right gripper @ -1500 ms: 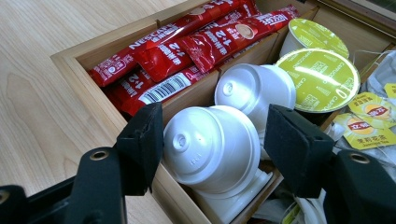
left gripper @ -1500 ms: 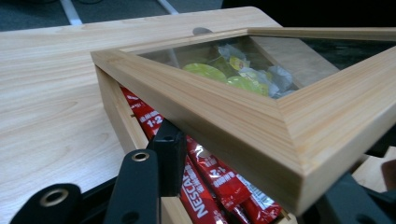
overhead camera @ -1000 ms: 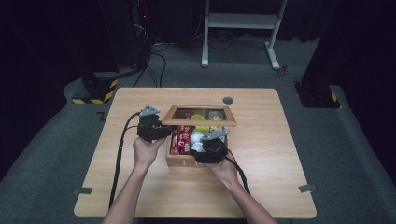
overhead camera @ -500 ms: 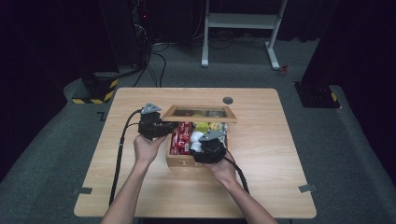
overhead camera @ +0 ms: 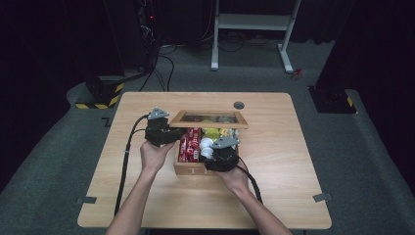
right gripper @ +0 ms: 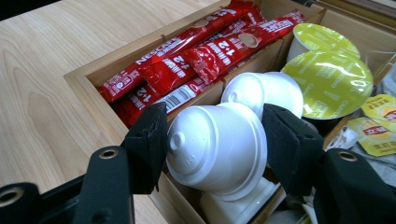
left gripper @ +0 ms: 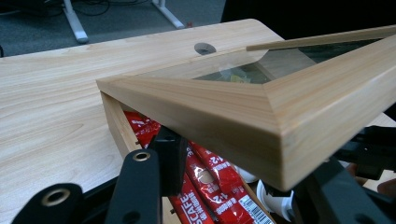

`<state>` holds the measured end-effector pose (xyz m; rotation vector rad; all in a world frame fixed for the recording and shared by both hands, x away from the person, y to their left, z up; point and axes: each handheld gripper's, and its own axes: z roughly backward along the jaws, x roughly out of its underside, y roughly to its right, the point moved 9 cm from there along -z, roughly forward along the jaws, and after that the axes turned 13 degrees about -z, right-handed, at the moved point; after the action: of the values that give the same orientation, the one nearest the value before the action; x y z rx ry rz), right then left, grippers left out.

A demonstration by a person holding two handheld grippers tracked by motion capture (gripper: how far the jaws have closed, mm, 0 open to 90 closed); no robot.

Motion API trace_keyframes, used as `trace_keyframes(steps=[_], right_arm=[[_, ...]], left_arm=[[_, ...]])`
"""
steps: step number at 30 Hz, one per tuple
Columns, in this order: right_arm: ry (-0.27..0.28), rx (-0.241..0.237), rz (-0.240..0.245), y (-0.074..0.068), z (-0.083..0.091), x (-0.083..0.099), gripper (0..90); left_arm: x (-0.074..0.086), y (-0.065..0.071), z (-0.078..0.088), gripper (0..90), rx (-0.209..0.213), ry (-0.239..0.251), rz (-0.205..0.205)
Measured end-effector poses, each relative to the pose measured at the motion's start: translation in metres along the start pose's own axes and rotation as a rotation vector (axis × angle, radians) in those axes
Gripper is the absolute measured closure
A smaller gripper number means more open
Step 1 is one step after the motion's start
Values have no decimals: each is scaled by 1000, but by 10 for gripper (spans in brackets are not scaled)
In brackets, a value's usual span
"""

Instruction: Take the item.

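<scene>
Right now my right gripper [right gripper: 215,140] has a white coffee capsule [right gripper: 217,147] between its jaws; they have just been closing, and both black pads press its sides. The right gripper view shows this close up: the capsule lies on its side above a second white one, in the wooden box [right gripper: 93,88], beside the compartment packed with red coffee sachets [right gripper: 187,60]. Two green-lidded pods [right gripper: 327,77] sit just beyond, with yellow tea packets [right gripper: 378,121] at the far edge. From the high view, the same capsule [overhead camera: 206,144] is a small white spot in the middle of the box [overhead camera: 190,168], which stands at the centre of the table [overhead camera: 293,161]; that view cannot show the pads' contact.

My left gripper [left gripper: 224,154] is clamped on the front corner of the box's glass-paned lid [left gripper: 261,102], holding it tilted up. The left gripper view shows one pad under the frame with the sachets [left gripper: 210,182] below, something the high view reduces to the gripper [overhead camera: 169,134] at the lid's [overhead camera: 210,117] left end.
</scene>
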<state>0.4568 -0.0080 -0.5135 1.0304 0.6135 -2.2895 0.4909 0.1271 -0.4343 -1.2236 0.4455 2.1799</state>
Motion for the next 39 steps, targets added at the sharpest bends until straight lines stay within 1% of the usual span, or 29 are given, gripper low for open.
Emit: trace_keyframes(steps=[4,13,21,25,26,39], right_arm=[[11,-2,-7,1,3,-2,429],[35,0,-27,9,15,-7,429],[47,12,-25,13,24,-8,430],[49,10,-31,15,26,-8,430],[49,10,-31,15,27,-8,430],[73,1,-32,15,37,-10,430]], left_arm=[[0,0,0,581,1,0,-1],[0,-1,0,581,3,1,-6],[0,-1,0,582,6,3,-6],[0,0,-1,583,7,4,-6],[0,0,-1,583,8,6,0],[-1,0,-2,586,12,11,4]])
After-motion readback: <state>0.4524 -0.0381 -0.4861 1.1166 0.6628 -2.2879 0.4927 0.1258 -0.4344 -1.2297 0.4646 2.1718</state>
